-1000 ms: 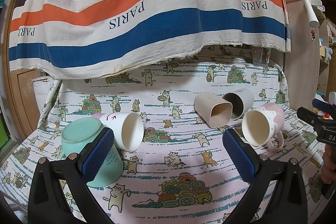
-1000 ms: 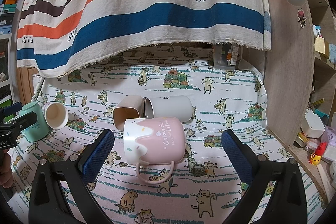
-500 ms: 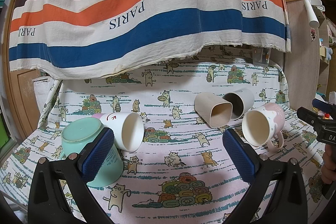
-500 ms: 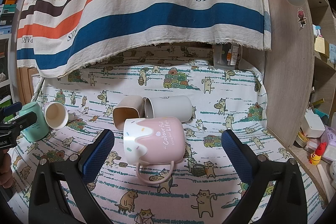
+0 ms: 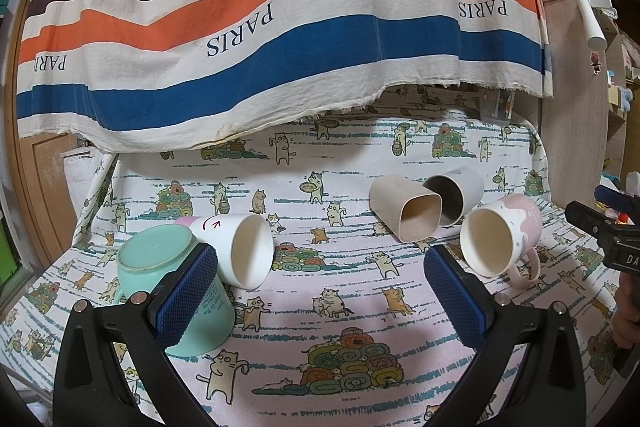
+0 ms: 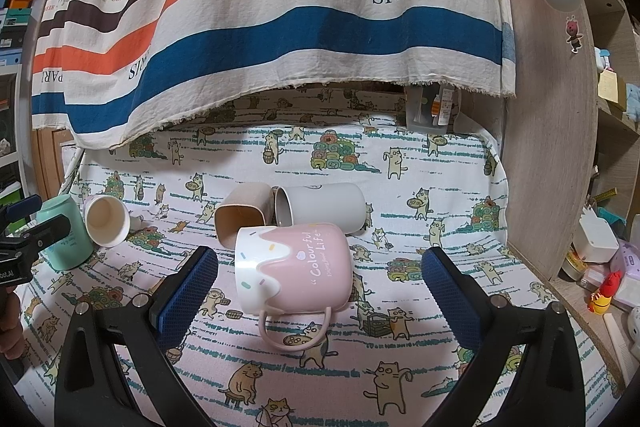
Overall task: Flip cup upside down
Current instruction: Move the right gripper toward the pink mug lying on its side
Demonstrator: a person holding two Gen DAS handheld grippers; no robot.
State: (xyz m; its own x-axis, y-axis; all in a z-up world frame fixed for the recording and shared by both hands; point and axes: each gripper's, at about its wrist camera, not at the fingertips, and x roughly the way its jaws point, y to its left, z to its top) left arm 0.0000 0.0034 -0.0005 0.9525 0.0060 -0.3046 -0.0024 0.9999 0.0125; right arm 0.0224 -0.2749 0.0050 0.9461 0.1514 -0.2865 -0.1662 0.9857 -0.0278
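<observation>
Flat surface covered by a white cloth printed with cartoon cats and yarn piles (image 6: 420,195). Lying on its side near the middle, a glossy pink-and-white ceramic mug (image 6: 294,271) with "Colourful Life" lettering, handle toward the camera. Just behind, touching side by side, a beige rounded-square tumbler (image 6: 242,213) and a grey round tumbler (image 6: 324,209), both on their sides. Far left, a white paper cup (image 5: 236,247) on its side, leaning against a mint-green plastic cup (image 5: 160,263) standing bottom-up.
</observation>
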